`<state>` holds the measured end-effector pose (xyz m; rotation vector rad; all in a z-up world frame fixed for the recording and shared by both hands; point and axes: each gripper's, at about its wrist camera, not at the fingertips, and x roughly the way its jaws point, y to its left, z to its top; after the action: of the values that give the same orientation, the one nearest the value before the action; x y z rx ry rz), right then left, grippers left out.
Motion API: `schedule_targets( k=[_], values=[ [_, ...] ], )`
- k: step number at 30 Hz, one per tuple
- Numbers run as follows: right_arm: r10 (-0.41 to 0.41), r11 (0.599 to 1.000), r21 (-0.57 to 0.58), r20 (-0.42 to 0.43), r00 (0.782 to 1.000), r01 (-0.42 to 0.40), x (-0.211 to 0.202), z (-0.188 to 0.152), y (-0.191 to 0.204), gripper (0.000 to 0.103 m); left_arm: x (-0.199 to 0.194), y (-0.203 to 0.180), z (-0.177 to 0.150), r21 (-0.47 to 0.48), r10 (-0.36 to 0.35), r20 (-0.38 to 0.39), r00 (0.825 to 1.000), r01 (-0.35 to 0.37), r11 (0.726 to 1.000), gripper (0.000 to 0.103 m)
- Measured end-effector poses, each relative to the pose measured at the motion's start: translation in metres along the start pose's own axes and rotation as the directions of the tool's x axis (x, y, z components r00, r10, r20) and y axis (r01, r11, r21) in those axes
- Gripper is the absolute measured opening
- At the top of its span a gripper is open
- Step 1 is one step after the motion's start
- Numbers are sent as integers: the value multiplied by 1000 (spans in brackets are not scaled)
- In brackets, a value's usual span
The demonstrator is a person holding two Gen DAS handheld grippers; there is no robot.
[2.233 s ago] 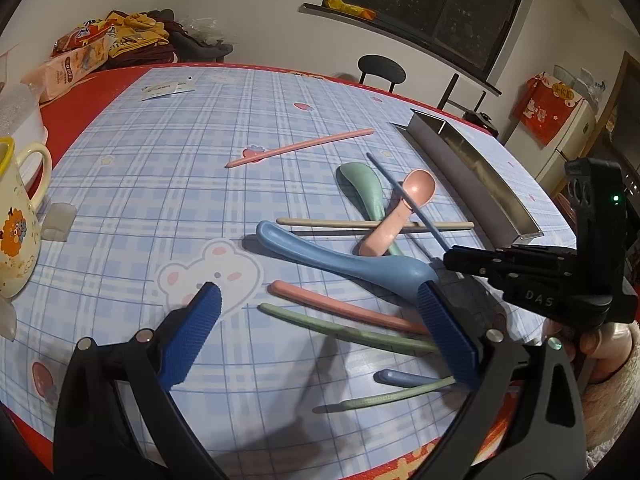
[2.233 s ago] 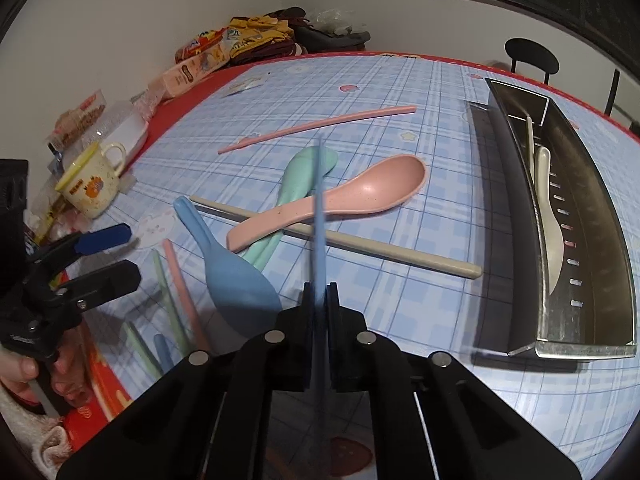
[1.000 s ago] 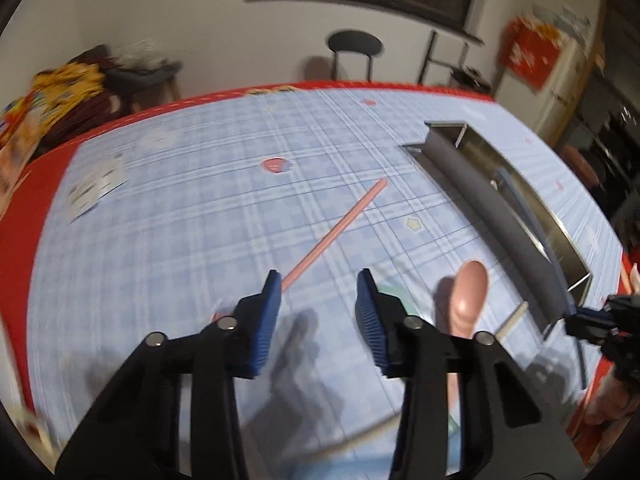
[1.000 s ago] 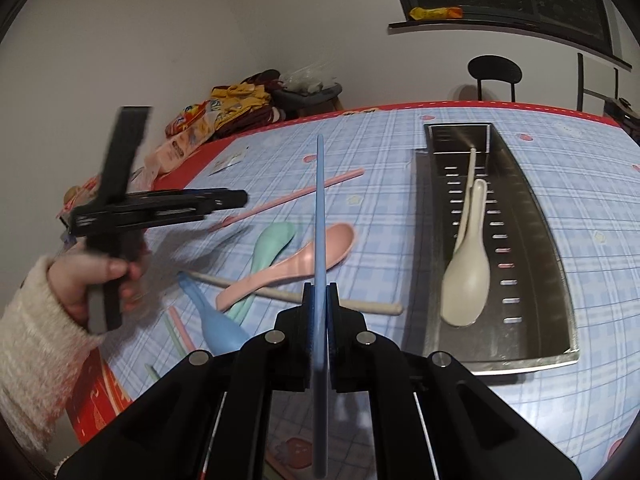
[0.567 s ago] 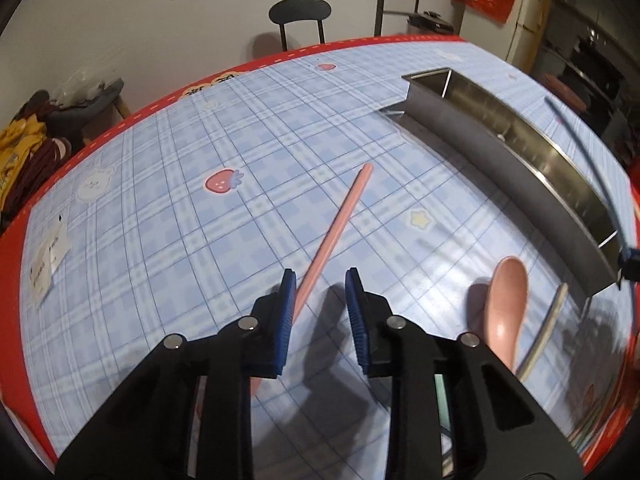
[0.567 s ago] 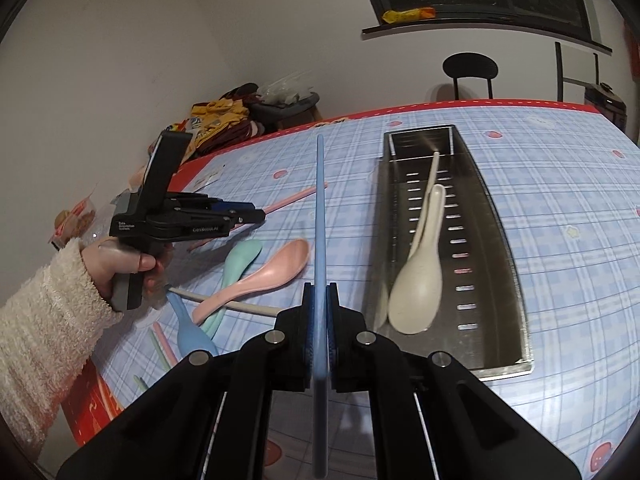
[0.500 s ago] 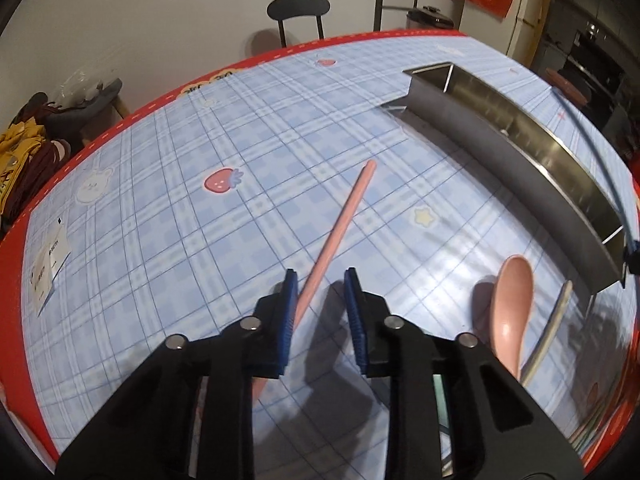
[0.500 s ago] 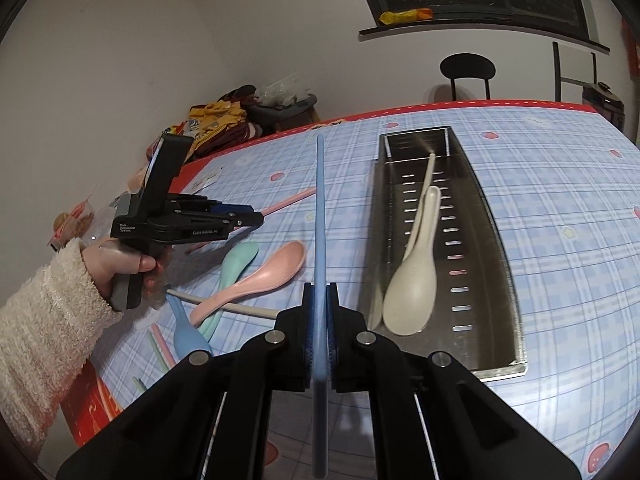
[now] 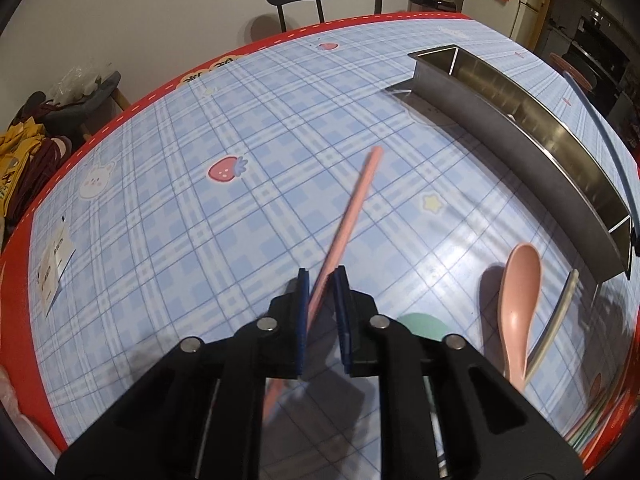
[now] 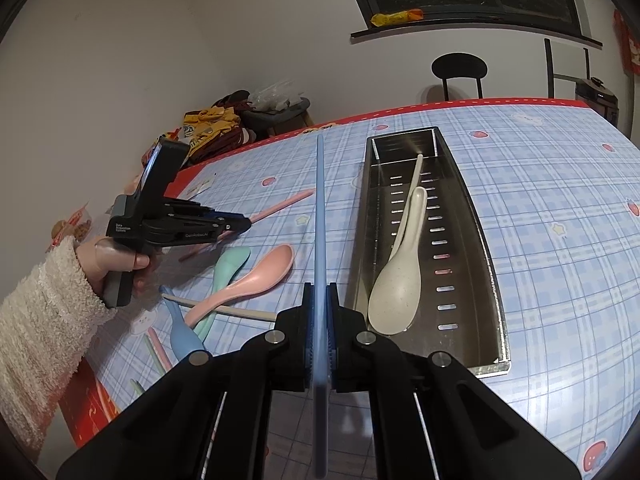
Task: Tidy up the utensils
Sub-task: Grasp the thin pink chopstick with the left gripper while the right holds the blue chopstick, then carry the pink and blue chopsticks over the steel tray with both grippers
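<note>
A pink chopstick (image 9: 356,200) lies on the checked tablecloth and runs between the blue pads of my left gripper (image 9: 321,284). Its jaws are closing around the stick, with a thin gap still showing beside it. In the right wrist view a hand holds that left gripper (image 10: 244,222) low over the pink chopstick (image 10: 288,200). My right gripper (image 10: 319,296) is shut on a blue chopstick (image 10: 319,216), which stands upright in the air just left of the steel tray (image 10: 496,292). A cream spoon (image 10: 394,296) and a cream chopstick (image 10: 416,172) lie in the tray.
A pink spoon (image 10: 256,280), a green spoon (image 10: 230,268), a blue spoon (image 10: 182,336) and a cream chopstick (image 10: 240,312) lie crossed at the table's near left. Several more chopsticks lie by the red edge. A black chair (image 10: 460,68) stands behind the table.
My left gripper came down onto the pink chopstick and its jaws narrowed around it. The right gripper drifted a little with the blue chopstick, staying beside the tray.
</note>
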<state>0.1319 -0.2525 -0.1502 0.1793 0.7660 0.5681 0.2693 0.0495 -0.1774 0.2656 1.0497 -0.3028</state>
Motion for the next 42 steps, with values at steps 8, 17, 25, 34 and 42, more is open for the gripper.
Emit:
schedule_targets(
  k=[8, 17, 25, 34, 42],
  values=[
    [8, 1000, 13, 11, 1000, -8, -2, 0, -4, 6, -11, 28, -26, -264, -96, 45, 994, 104, 959, 10],
    [15, 999, 38, 19, 1000, -16, -6, -3, -6, 6, -26, 45, -61, -447, -150, 138, 979, 196, 873, 10],
    [4, 998, 65, 31, 1000, -6, -8, -3, -12, 6, -65, 60, -73, -518, -119, 276, 954, 252, 817, 10],
    [5, 996, 84, 26, 1000, -8, -8, -9, -16, 6, -91, 54, -75, -500, -109, 333, 937, 273, 822, 10],
    [0, 995, 98, 28, 1000, -3, -10, -9, -20, 6, -102, 41, -85, -492, -173, 382, 908, 358, 793, 10]
  ],
)
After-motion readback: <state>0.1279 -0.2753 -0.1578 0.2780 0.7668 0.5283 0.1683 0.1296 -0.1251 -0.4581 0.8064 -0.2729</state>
